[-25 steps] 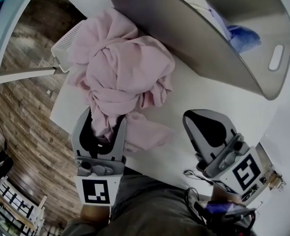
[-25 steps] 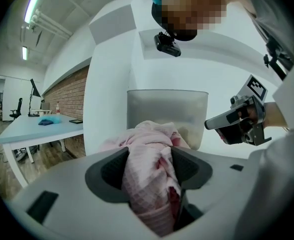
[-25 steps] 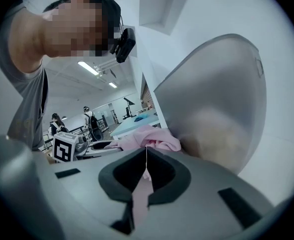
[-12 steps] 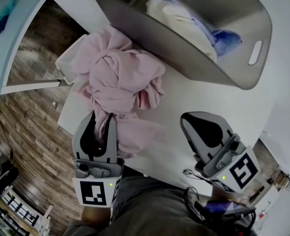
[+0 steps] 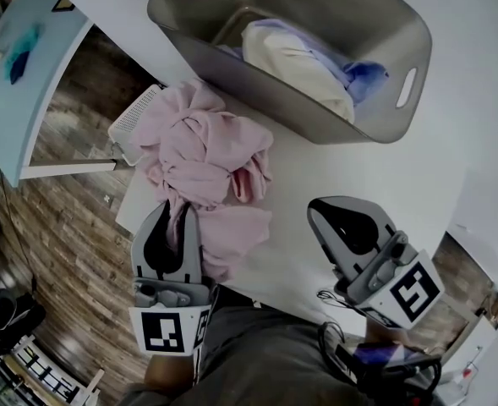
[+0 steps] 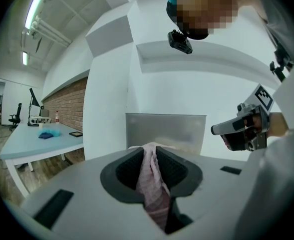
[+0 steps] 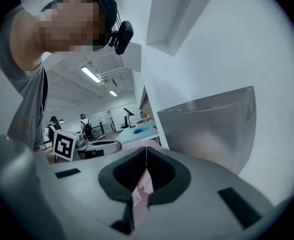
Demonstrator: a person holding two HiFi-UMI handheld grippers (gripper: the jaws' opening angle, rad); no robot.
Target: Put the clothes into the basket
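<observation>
Two hand-held grippers hover over a white bench. Wood floor shows out past the left one, and a pale blue table stands further off that way. The left hand-held gripper points almost level, tipped slightly down. Its jaws have just been closing and now they pinch a fold of the pink garment, cloth squeezed between the pads. The rest of that garment lies bunched on the bench just ahead of it. The right hand-held gripper is held alongside, apart from the cloth, jaws pressed together with nothing in them. Beyond both stands the grey basket, white and blue clothes already inside, and the pink garment's far edge lies near its wall.
</observation>
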